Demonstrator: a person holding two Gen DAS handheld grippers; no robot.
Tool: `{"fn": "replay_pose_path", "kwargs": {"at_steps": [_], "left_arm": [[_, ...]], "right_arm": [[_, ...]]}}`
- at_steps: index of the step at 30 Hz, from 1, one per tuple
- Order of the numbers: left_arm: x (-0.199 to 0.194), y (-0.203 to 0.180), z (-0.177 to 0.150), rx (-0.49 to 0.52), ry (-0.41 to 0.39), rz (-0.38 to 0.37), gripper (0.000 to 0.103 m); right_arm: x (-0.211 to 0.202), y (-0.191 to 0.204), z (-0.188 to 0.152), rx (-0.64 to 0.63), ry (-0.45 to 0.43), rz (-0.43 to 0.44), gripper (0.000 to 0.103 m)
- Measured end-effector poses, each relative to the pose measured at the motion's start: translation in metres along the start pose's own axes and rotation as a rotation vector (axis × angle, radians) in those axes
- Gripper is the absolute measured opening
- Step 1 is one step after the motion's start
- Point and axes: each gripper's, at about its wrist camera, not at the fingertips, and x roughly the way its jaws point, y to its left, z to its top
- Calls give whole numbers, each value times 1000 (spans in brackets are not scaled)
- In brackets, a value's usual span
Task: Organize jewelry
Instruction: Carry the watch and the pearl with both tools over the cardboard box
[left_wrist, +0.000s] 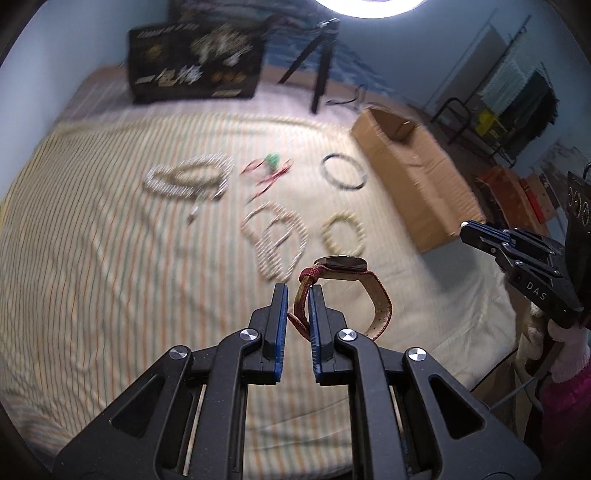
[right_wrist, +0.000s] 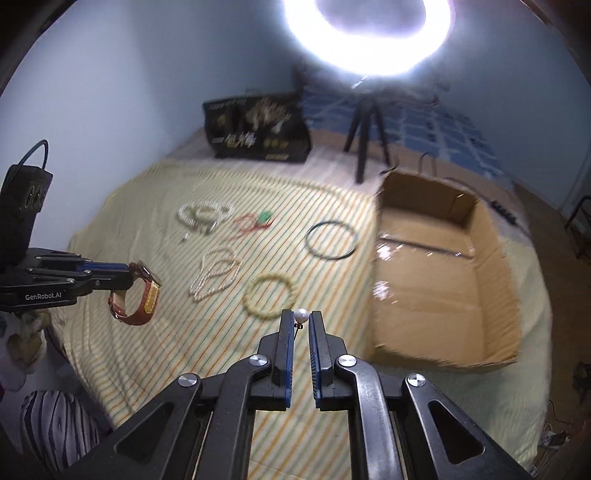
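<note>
My left gripper (left_wrist: 298, 290) is shut on the red-brown strap of a wristwatch (left_wrist: 343, 264) and holds it above the striped bedspread (left_wrist: 92, 277); the watch also shows in the right wrist view (right_wrist: 142, 295). My right gripper (right_wrist: 301, 317) is shut on a small pearl pin (right_wrist: 301, 316), above the bed near the yellowish bead bracelet (right_wrist: 269, 295). On the bedspread lie two pearl necklaces (right_wrist: 216, 275) (right_wrist: 203, 216), a red cord with a green charm (right_wrist: 255, 221) and a dark bangle (right_wrist: 332, 240). An open cardboard box (right_wrist: 443, 280) stands to the right.
A black printed gift box (right_wrist: 258, 133) and a small black tripod (right_wrist: 364, 136) stand at the far end of the bed under a bright ring light (right_wrist: 369, 33). A chair and clutter sit beyond the bed's right edge (left_wrist: 509, 122).
</note>
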Motion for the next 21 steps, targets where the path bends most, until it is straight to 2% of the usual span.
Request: {"fn": "replay_pose_path", "kwargs": {"at_steps": [11, 16, 21], "left_arm": [[28, -74, 76, 137, -33, -51, 9], [59, -113, 102, 215, -31, -56, 9], [92, -144, 112, 277, -10, -76, 9]], "right_arm": [[-15, -76, 12, 107, -52, -58, 5], [1, -112, 26, 145, -53, -75, 5], [23, -144, 38, 184, -54, -78, 5]]}}
